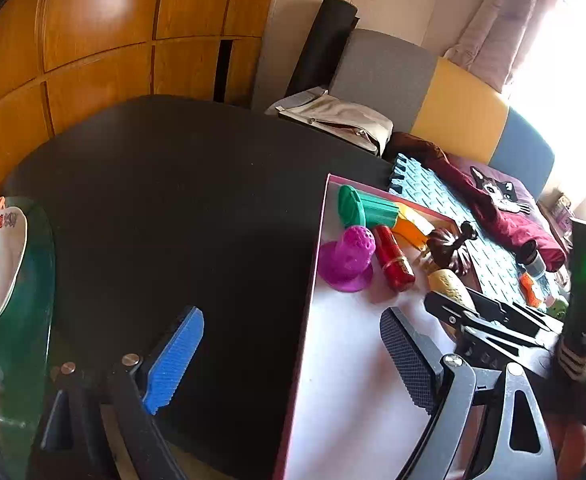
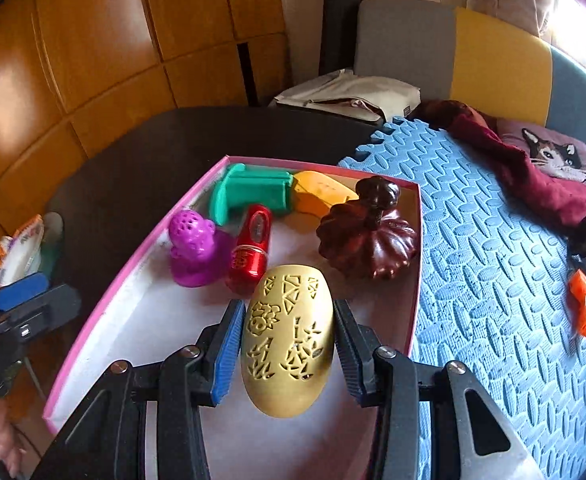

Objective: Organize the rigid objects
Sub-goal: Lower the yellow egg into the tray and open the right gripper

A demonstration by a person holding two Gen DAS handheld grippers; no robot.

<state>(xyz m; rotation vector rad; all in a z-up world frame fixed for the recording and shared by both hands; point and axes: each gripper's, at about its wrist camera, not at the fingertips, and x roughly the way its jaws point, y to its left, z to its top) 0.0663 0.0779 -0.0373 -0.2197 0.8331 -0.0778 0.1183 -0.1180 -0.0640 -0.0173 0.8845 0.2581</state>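
the right tongs (image 2: 287,342) grip the smooth gold egg (image 2: 288,342) over the pink box (image 2: 141,248) (left tongs (image 1: 293,360) open, idle); a curved shell could slip and roll into the red bottle (image 2: 252,249).

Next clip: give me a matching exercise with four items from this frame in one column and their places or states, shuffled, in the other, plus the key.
Things
1. gold egg
2. brown pumpkin
3. orange block
4. left gripper

Places or states
A. on the blue foam mat, outside the box
B. open, holding nothing
C. between the right gripper fingers
D. inside the pink-rimmed box, by its right wall

Pairs: 1-C, 2-D, 3-A, 4-B
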